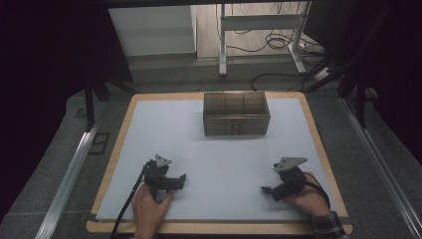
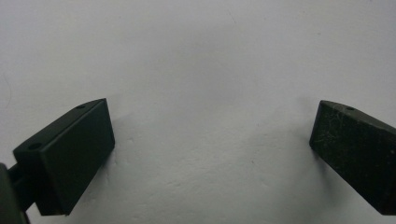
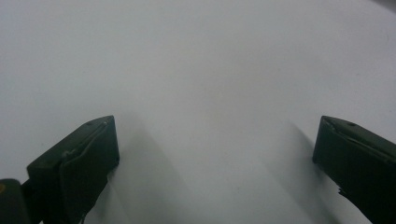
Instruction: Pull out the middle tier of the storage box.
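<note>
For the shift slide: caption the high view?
Both open grippers, left and right, rest on the white mat, short of the compartmented box.

A sheet (image 1: 219, 144) lies on the desk (image 1: 318, 144) and covers nearly all of its top, leaving a narrow border of desk on every side. The compartment box (image 1: 236, 113) stands on the sheet at its far edge, about midway across. The left gripper (image 1: 179, 180) rests on the sheet nearer than the box and to its left, close to the sheet's near edge. The right gripper (image 1: 266, 189) rests on the sheet nearer than the box and to its right, also close to the near edge. Both are well apart from the box and from each other. Beyond the box, past the desk's far edge, a table frame (image 1: 259, 22) stands on the floor with cables (image 1: 278, 42) lying around its feet.
</note>
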The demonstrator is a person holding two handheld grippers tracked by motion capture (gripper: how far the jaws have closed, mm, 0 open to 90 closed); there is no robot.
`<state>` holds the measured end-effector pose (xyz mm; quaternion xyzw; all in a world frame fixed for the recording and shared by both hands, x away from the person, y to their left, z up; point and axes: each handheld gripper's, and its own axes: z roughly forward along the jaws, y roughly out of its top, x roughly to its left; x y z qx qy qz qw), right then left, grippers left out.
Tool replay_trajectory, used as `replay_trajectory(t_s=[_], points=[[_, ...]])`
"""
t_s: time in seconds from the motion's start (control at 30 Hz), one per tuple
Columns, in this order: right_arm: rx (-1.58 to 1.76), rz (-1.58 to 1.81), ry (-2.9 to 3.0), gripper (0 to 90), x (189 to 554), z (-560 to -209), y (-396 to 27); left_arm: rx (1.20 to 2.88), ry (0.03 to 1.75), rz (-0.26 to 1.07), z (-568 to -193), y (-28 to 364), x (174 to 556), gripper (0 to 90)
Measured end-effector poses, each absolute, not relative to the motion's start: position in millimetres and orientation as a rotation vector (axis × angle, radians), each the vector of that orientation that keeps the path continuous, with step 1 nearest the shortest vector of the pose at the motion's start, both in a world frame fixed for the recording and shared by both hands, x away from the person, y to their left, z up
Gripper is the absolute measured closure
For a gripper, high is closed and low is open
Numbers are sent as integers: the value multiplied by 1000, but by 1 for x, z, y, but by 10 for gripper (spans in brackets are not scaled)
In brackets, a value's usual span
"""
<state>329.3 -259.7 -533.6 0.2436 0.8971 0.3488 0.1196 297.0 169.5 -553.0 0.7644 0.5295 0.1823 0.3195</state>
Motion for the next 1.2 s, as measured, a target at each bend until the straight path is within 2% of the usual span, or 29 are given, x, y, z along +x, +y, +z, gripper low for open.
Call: replay_trajectory(t_s=[0.73, 1.2], points=[[713, 1024, 2621, 7, 329, -533, -260, 2009, 1392, 480, -553, 169, 297, 0], [713, 1025, 2632, 134, 326, -528, -258, 2010, 1392, 480, -553, 169, 297, 0]])
